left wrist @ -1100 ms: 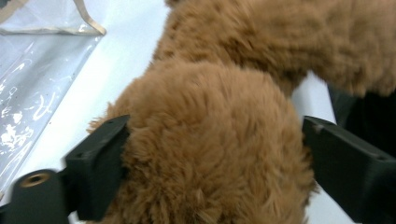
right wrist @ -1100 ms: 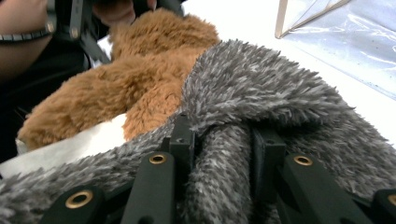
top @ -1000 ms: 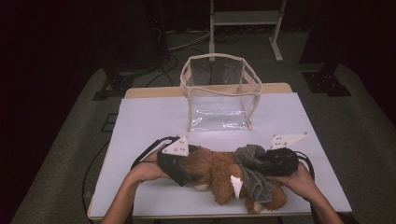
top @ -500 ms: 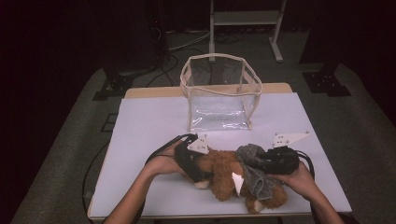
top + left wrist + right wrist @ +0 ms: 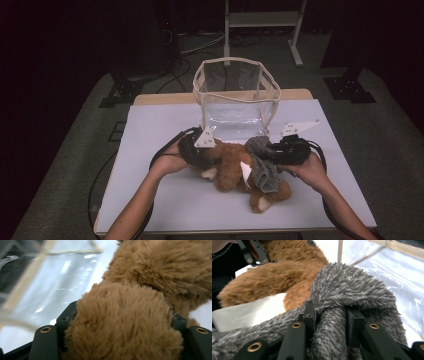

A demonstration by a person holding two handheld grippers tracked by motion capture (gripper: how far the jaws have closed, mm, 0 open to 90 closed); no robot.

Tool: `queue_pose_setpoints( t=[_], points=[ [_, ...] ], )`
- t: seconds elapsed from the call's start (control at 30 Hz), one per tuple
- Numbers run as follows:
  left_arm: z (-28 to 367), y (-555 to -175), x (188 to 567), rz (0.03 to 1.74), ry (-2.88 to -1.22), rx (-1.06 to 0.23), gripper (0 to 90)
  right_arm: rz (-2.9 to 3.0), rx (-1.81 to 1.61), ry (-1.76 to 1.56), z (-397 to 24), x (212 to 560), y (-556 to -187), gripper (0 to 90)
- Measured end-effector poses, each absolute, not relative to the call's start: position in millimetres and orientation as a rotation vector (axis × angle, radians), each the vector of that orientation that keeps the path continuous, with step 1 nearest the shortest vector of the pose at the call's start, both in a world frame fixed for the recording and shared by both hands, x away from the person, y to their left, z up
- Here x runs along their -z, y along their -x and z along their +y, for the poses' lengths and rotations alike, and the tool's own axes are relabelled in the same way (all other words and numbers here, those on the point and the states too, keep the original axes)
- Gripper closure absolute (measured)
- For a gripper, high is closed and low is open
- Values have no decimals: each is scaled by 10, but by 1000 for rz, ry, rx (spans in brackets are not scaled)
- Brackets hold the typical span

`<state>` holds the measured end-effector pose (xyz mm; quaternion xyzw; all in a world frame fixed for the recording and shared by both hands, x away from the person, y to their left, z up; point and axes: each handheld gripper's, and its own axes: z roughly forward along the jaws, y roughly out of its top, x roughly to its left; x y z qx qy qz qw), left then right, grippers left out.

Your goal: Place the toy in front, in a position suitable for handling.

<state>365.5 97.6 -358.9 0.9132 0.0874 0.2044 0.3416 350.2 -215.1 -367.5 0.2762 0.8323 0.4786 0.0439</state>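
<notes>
Just behind plush toy (image 5: 235, 167): clear bag (image 5: 235, 100)

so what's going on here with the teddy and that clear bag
A person works a claw in each hand on a brown plush teddy bear lying on the white table. The left claw has just been closing and now presses into the bear's brown fur. The right claw is shut on its grey fuzzy scarf. A clear plastic bag with beige trim stands open just behind them.

Plush toy (image 5: 235, 167) before bag (image 5: 235, 97)
</notes>
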Motion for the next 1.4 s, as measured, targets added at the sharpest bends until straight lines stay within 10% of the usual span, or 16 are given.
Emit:
queue_pose_setpoints(
  t=[0.6,1.4],
  points=[
    [1474,-3329,3669,292,-2214,-299,105,2672,-1558,-741,-1767,3782,-3523,665],
    [1250,-3152,3526,109,-2360,-233,157,2633,-1630,-637,-1981,3821,-2911,666]
  ],
)
